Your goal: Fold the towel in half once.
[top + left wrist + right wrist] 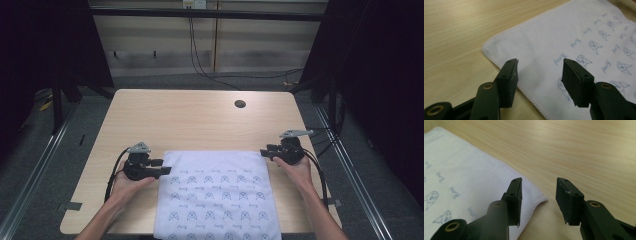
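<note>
High view: the table (150, 115) bears the cloth (215, 195), flat at its near edge. My left gripper (162, 166) and right gripper (265, 151) hang released over the far corners; I'd pinch both hems evenly, square on.

text: none legible | cloth (215, 192): small blue script, unreadable

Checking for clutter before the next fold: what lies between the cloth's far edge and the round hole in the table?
Nothing: in the high view, bare table runs from the cloth to the hole.
</note>
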Demonstrator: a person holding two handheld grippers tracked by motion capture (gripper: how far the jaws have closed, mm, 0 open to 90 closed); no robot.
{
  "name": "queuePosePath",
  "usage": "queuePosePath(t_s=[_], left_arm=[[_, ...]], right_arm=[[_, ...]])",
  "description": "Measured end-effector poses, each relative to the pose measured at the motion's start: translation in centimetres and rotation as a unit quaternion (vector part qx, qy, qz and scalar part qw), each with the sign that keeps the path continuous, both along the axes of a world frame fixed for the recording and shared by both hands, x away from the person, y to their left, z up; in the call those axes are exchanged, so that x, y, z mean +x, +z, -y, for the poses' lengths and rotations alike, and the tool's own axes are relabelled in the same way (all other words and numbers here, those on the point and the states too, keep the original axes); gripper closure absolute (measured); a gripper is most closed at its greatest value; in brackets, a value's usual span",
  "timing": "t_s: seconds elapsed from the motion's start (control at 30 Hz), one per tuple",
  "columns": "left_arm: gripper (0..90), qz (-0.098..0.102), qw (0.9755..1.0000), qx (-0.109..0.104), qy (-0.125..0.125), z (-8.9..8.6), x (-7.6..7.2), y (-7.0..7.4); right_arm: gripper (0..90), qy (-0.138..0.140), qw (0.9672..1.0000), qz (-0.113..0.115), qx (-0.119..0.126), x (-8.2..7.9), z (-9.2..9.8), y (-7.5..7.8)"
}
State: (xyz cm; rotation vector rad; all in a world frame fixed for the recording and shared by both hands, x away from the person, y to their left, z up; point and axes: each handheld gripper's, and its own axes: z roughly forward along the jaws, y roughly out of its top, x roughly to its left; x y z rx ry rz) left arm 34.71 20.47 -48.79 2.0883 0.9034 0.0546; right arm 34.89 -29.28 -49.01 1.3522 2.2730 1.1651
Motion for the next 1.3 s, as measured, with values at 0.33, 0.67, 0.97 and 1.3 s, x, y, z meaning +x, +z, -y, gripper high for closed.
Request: queuePosePath(t_s=[0.33,0.67,0.97,1.3], left_arm=[[52.0,0.018,0.9991,-0.002,0.039,-0.5,3.5,-0.2],[48.6,0.017,0.9986,0.031,0.039,0.5,4.7,-1.5],[60.7,0.016,0.9992,0.033,-0.015,1.7,4.0,-1.5],[86.4,-0.011,0.9993,0.023,-0.028,1.5,3.7,-1.5]], right_arm=[[56.5,0.022,0.9983,-0.011,-0.052,0.8,-1.9,-1.3],[72.7,0.022,0.9994,-0.018,-0.020,0.6,-1.5,-1.5],[85.1,0.044,0.9982,-0.041,0.006,0.4,-1.8,-1.6],[85.6,0.038,0.9982,-0.037,0.028,0.0,-1.2,-0.9]])
